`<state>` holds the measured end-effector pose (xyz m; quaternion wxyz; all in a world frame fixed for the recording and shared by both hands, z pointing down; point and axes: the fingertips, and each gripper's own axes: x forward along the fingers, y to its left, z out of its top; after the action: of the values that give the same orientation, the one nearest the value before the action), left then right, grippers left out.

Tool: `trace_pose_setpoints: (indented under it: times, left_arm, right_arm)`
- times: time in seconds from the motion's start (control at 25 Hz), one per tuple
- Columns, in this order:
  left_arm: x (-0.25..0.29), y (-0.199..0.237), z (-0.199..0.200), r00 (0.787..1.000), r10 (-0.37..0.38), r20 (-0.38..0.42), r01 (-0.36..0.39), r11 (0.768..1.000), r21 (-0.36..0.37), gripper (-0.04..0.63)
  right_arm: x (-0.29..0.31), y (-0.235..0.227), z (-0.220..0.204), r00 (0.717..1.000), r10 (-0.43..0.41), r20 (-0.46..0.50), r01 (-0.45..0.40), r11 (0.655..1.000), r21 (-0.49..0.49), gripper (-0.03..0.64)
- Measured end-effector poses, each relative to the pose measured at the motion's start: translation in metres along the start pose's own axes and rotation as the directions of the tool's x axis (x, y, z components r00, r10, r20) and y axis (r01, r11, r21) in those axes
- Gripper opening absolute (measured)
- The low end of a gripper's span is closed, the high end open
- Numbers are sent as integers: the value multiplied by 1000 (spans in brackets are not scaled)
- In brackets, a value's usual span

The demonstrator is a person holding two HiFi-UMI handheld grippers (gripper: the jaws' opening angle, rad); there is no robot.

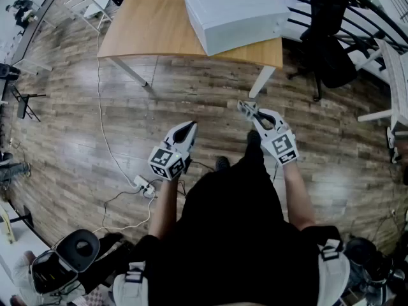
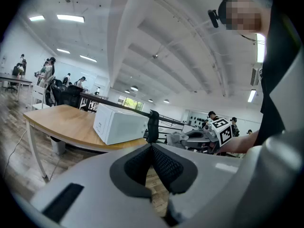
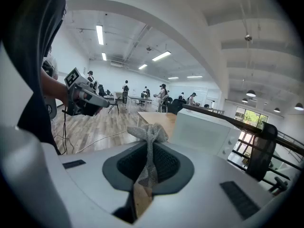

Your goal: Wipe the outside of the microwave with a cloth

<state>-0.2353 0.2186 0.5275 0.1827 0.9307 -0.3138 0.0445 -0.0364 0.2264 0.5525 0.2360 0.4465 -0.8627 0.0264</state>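
Right tongs (image 1: 250,111) pinch grey mesh cloth (image 3: 148,132), tuft bunched above tips. Left tongs (image 2: 152,147) pressed together, nothing between. Both held over wooden floor (image 1: 191,91), short of counter (image 1: 146,30). White microwave (image 1: 236,11) sits on counter's right part, well apart from both tongs; cloth not touching it.
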Motion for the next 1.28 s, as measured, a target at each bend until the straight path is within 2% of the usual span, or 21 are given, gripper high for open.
trace_pose_setpoints:
  times: [0.92, 1.28]
  left_arm:
    - [14, -1, 6, 1000, 2, -27, -2, 1000, -6, 3]
    - [29, -7, 16, 999, 42, -20, -42, 999, -19, 3]
  right_arm:
    - [8, -12, -5, 1000, 4, -17, -4, 1000, 1, 32]
    - [9, -30, -6, 999, 45, -3, -45, 999, -19, 34]
